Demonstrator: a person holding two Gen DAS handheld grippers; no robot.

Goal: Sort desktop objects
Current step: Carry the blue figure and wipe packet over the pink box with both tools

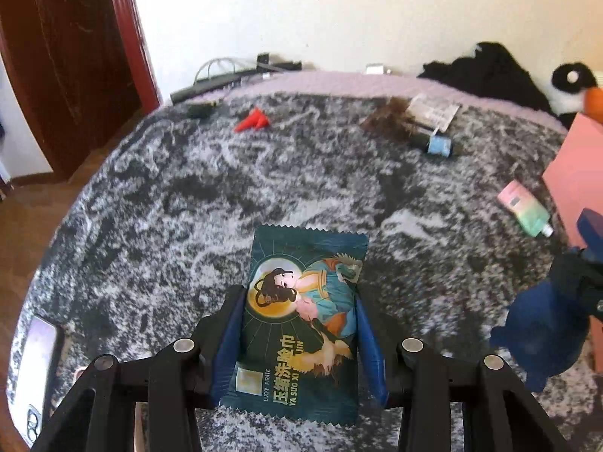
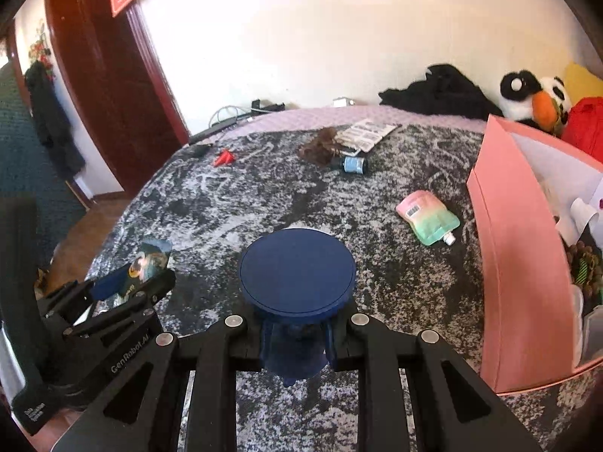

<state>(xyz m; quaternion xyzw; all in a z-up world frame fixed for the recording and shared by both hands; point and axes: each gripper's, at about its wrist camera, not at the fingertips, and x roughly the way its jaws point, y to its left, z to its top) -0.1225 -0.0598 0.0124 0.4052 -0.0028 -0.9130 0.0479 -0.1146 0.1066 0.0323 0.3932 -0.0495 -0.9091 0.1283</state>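
The dark green packet [image 1: 301, 324], printed with a cartoon figure and yellow lettering, is sitting between the blue pads of the left gripper [image 1: 299, 342], whose jaws are pressing in on both of its long edges and holding it just above the grey mottled blanket [image 1: 264, 180]. Beside it, the right gripper [image 2: 297, 342] is clamping its jaws on the stem of a dark blue round-topped object [image 2: 297, 269], its flat disc facing up. From the right wrist view the left gripper is showing low at the left with the packet poking out ahead of it.

A little farther on, a pink and green spouted pouch [image 2: 427, 216] is lying flat on the blanket, just beside the wall of a pink box [image 2: 516, 248] standing open at the right with assorted items inside. Farther back, a small blue-labelled bottle [image 2: 354, 165] is lying on its side next to a brown tuft [image 2: 320, 147] and a printed white sachet [image 2: 367, 132]. A red cone-shaped piece [image 2: 225, 157] is resting well to their left. At the far edge, a black garment [image 2: 441, 90] and a panda plush [image 2: 535, 98] are leaning against the white wall.
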